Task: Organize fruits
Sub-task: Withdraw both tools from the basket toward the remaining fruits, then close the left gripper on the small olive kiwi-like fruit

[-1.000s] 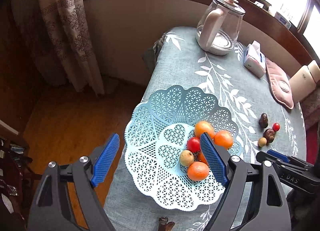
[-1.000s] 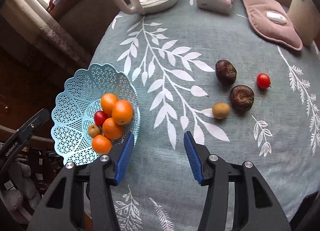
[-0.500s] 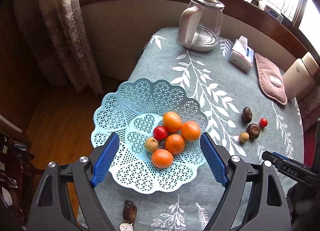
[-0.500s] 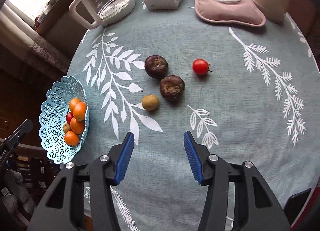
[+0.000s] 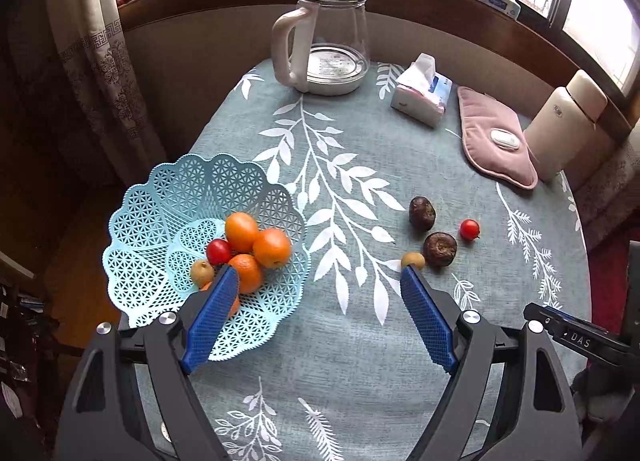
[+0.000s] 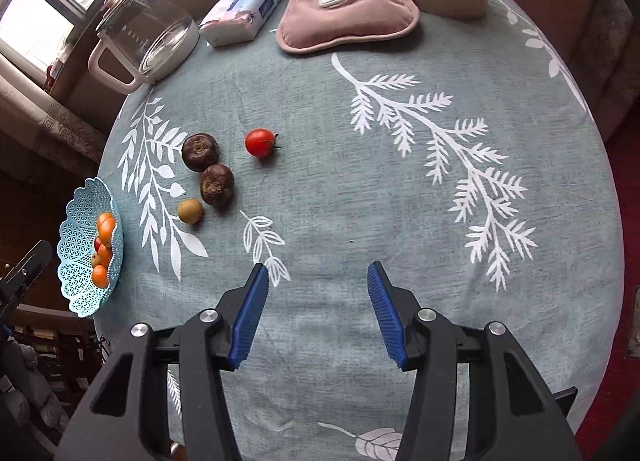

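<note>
My left gripper (image 5: 320,273) is spread wide and empty; my right gripper (image 6: 316,275) is parted and empty too. The basket (image 5: 160,197), at left of the left view, holds oranges (image 5: 272,247). Two dark fruits (image 6: 216,183), a tomato (image 6: 260,143) and a small brown fruit (image 6: 190,211) lie on the cloth (image 6: 360,201), at left in the right view.

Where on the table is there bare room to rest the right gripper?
Bare cloth lies ahead of the right gripper, bounded by the cherry tomato, pink pad and table edge. Another strip runs between basket and loose fruit. It is crowded around the two dark fruits.
</note>
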